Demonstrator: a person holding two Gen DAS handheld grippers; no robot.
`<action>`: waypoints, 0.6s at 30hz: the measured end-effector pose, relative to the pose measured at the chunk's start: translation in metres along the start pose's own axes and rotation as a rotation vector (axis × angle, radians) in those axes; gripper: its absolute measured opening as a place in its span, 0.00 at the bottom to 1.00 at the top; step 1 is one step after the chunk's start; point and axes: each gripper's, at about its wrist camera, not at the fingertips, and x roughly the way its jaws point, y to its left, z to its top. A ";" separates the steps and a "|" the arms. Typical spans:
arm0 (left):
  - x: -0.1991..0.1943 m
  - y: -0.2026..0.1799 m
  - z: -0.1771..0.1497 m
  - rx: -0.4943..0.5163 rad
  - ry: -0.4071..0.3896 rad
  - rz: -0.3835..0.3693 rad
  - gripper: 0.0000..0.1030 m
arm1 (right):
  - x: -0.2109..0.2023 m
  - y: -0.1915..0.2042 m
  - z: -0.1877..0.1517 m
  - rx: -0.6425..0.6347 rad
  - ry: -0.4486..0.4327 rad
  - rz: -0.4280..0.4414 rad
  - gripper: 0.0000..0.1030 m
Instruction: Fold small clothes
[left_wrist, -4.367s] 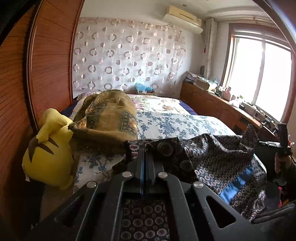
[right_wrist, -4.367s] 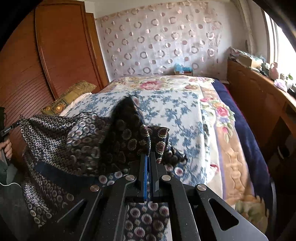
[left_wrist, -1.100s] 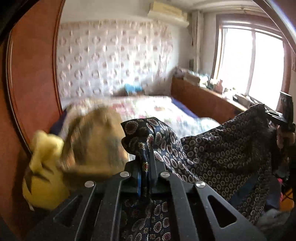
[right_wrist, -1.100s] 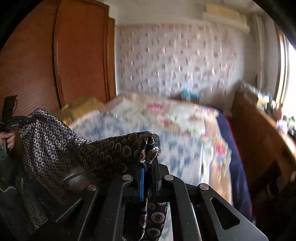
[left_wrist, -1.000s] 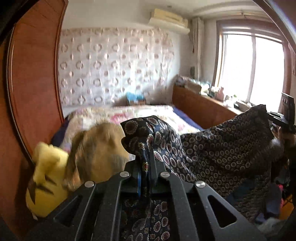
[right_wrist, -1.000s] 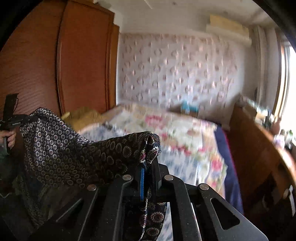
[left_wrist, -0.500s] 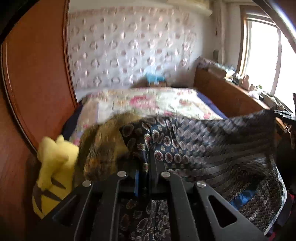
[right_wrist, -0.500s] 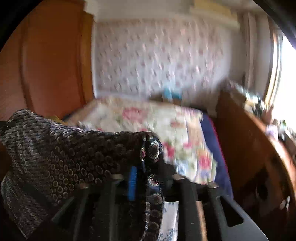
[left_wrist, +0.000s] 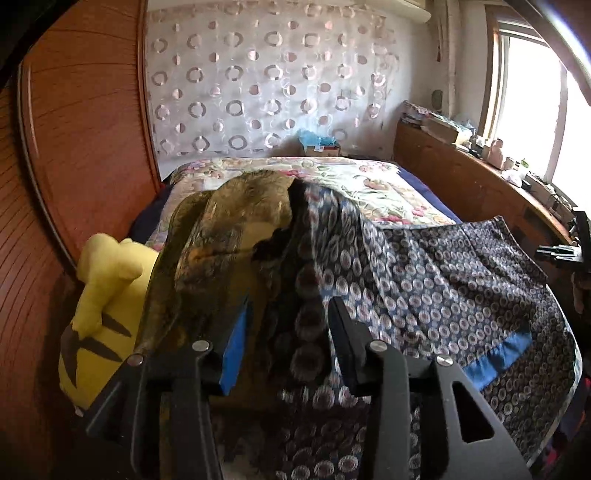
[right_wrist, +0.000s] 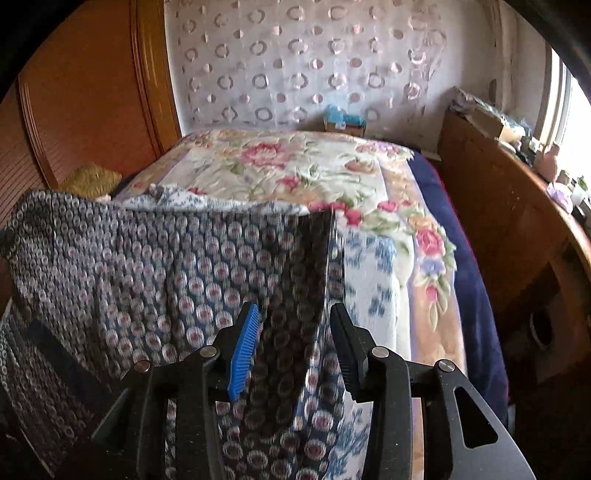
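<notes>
A dark garment patterned with small circles and a blue band (left_wrist: 443, 280) lies spread across the near end of the bed. My left gripper (left_wrist: 284, 328) hangs over its left corner, jaws opening; a raised fold of the cloth stands between the pads without being pressed. In the right wrist view the same garment (right_wrist: 147, 273) covers the bed's near left part. My right gripper (right_wrist: 291, 332) is over its right edge, jaws opening, with a ridge of cloth loose between the pads. The right gripper's body (left_wrist: 569, 251) shows at the left view's far right.
A floral bedspread (right_wrist: 295, 166) covers the bed behind the garment. An olive-gold cushion (left_wrist: 221, 236) and a yellow plush toy (left_wrist: 99, 310) lie at the left against a wooden wardrobe (left_wrist: 81, 129). A wooden sideboard (right_wrist: 509, 206) with small items runs along the right under the window.
Both grippers came down toward the bed with the garment stretched between them, then their jaws parted and let the cloth corners go. The garment now lies flat on the bed.
</notes>
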 end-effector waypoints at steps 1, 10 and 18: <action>-0.001 0.000 -0.003 -0.004 0.003 0.000 0.43 | 0.006 -0.006 -0.001 0.006 0.014 0.001 0.41; -0.007 0.009 -0.033 -0.011 0.018 0.024 0.43 | 0.057 -0.018 0.000 0.010 0.078 -0.004 0.21; -0.024 0.005 -0.025 -0.009 -0.058 0.013 0.43 | 0.041 -0.011 0.005 -0.010 0.003 0.043 0.04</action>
